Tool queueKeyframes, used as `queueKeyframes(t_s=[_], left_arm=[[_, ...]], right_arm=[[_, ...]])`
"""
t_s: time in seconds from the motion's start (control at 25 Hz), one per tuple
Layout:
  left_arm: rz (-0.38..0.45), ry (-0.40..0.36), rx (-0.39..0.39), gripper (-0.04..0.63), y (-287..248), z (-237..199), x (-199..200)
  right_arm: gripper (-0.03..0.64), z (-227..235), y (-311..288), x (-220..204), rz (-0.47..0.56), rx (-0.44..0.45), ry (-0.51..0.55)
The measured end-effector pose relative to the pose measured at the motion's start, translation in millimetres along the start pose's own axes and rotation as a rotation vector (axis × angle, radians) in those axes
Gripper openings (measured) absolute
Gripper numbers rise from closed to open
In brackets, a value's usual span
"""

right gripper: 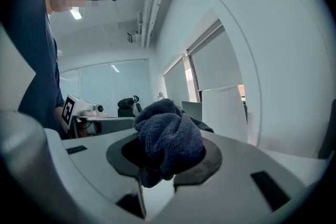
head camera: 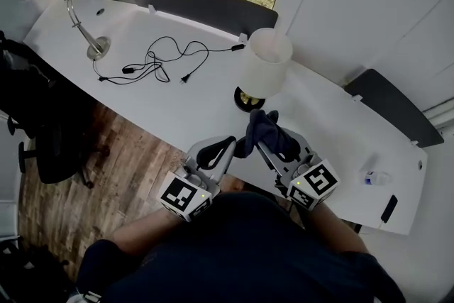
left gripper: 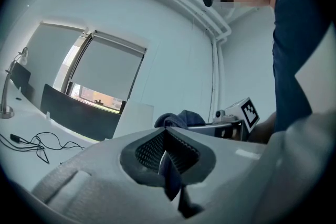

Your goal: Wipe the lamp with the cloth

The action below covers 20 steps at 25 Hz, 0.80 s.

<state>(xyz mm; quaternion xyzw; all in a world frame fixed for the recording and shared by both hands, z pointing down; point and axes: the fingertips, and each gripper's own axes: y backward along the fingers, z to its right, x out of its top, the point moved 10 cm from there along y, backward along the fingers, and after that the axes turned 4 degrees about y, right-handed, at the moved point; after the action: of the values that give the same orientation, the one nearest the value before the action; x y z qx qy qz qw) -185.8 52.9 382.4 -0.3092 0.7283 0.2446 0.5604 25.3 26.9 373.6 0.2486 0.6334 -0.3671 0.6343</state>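
A table lamp with a white shade [head camera: 264,59] and a round gold base [head camera: 247,100] stands on the white desk [head camera: 170,106]. Just in front of it a dark blue cloth [head camera: 268,131] is held up between both grippers. In the head view my left gripper [head camera: 237,146] is shut on the cloth's left end. My right gripper [head camera: 261,131] is shut on the bunched main part. In the left gripper view a thin fold of cloth [left gripper: 169,170] is pinched between the pads. The right gripper view shows the cloth [right gripper: 168,140] wadded in the jaws, with the lampshade [right gripper: 224,113] beyond.
A gooseneck desk lamp [head camera: 82,30] and loose black cables [head camera: 159,59] lie at the desk's far left. A phone [head camera: 389,208] and a small white object [head camera: 372,177] sit at the right end. A black office chair [head camera: 44,135] stands on the wooden floor to the left.
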Motion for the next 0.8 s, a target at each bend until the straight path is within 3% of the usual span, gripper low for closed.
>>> queueKeyframes(t_s=[0.64,0.8], left_arm=[[-0.027,-0.004,0.092,0.006,-25.0,-16.4,7.9],[-0.04,0.014,0.118,0.006,-30.8,-17.7,4.9]], right_arm=[[0.129,81.0,-47.5,43.2,0.043,-0.001,0.028],[0.129,97.5,-59.9,41.2,0.043,0.003,-0.047]])
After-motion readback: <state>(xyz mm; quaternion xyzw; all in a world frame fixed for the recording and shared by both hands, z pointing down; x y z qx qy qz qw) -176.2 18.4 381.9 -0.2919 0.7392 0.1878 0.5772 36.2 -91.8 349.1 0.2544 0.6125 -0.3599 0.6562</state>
